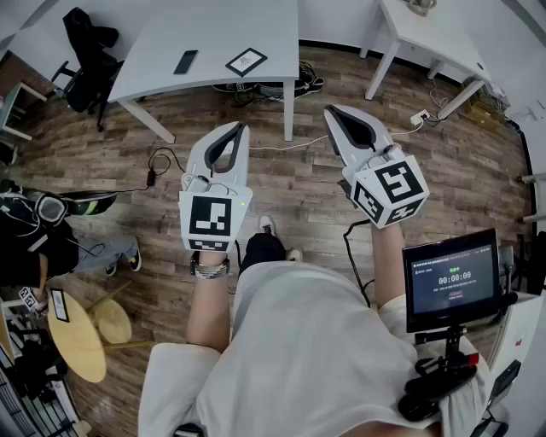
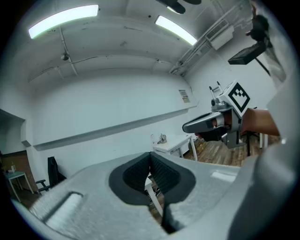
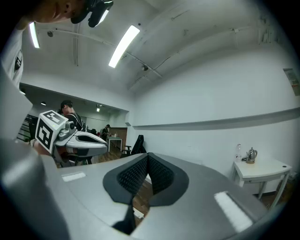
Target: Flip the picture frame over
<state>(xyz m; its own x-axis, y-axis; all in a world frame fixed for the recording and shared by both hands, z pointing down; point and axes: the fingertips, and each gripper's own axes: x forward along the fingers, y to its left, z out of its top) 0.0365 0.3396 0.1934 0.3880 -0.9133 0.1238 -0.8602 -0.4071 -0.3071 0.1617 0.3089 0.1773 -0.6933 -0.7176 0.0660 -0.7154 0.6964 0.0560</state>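
White table (image 1: 213, 34), picture frame (image 1: 246, 61) flat, long axis slanting upper right

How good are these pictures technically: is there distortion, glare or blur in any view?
Head view: strong fisheye bends the table edges and floor boards; light is even, the picture frame small but clear. Left gripper view: black vignette in the corners, ceiling lamp burnt out white. Right gripper view: the same vignette, glare from the lamp strip, wall lines curved.
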